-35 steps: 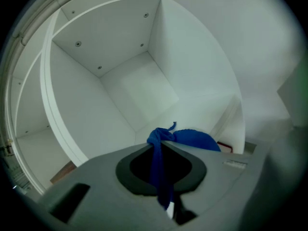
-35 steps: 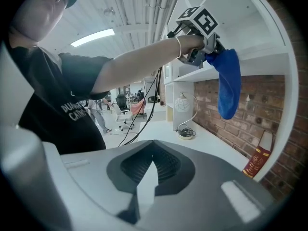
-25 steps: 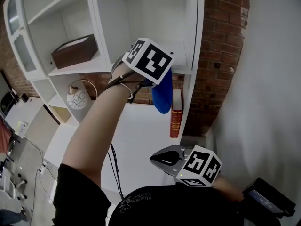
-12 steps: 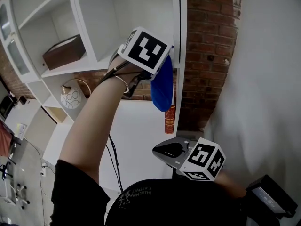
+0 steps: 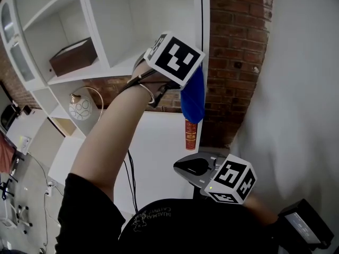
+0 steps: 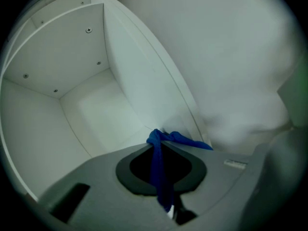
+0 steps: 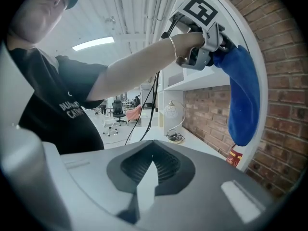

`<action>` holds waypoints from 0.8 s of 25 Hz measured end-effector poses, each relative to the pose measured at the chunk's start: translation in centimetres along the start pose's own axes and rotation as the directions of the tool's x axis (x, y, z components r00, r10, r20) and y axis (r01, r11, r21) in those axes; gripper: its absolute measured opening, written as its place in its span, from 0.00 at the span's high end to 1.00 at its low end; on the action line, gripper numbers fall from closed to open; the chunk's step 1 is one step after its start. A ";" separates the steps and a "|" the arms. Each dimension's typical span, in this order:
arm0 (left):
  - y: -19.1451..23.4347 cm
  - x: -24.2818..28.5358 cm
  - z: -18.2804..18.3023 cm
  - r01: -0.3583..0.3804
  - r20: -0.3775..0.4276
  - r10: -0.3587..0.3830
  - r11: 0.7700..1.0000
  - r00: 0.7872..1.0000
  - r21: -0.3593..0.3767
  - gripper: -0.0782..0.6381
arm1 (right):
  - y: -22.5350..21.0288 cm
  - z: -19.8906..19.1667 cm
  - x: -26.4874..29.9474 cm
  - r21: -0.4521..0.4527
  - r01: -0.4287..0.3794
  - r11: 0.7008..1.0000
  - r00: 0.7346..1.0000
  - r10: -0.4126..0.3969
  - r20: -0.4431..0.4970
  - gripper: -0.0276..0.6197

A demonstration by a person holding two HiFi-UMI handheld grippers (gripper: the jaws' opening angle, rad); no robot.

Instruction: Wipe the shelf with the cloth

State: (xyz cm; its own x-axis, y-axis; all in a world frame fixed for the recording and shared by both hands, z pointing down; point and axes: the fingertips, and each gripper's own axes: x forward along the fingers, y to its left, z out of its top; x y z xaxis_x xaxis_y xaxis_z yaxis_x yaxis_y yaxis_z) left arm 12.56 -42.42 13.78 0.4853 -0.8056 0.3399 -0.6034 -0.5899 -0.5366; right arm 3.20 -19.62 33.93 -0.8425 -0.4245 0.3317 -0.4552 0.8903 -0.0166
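Quick tally, here we go: two grey two-jaw grippers, the left gripper [image 6: 157, 142] and the right gripper [image 7: 153, 162]. Each carries a white cube with black square markers, so that's two: one cube [image 5: 175, 59] up high, the other [image 5: 233, 181] down low. One blue cloth [image 5: 193, 97]. One white shelf unit [image 5: 100, 36]. One dark brown box [image 5: 73, 57]. One round white lamp [image 5: 80, 106]. One red book [image 5: 190, 134]. One white bench [image 5: 153, 142]. One red brick wall [image 5: 238, 46].
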 end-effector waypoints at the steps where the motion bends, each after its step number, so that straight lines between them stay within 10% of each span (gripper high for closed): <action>1: -0.2 0.0 0.1 0.018 0.014 -0.019 1.000 1.000 0.026 0.86 | 0.0 0.0 0.0 -0.002 0.002 1.000 1.000 -0.002 -0.001 0.94; 5: 0.3 -0.6 -0.3 -0.012 0.045 0.005 0.987 0.999 0.162 0.86 | 0.2 -0.2 -0.2 0.004 0.003 1.000 1.000 -0.003 -0.002 0.94; 13: 10.8 -4.0 -7.0 -0.152 0.044 0.159 0.981 0.986 -0.123 0.86 | 0.0 -0.2 0.1 0.004 -0.015 1.000 1.000 0.016 -0.007 0.94; 20: 13.9 -5.7 -11.4 -0.236 -0.061 0.231 0.967 0.971 -0.093 0.86 | 0.9 0.2 1.0 -0.009 -0.058 0.998 0.997 0.058 -0.041 0.94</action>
State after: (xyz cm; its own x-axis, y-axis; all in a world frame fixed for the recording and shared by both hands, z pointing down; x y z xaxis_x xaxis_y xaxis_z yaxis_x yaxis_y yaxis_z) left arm -5.80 -46.71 13.19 0.2934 -0.9219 0.2530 -0.7568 -0.3857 -0.5277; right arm 1.84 -19.25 34.09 -0.8549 -0.3654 0.3684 -0.4027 0.9149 -0.0272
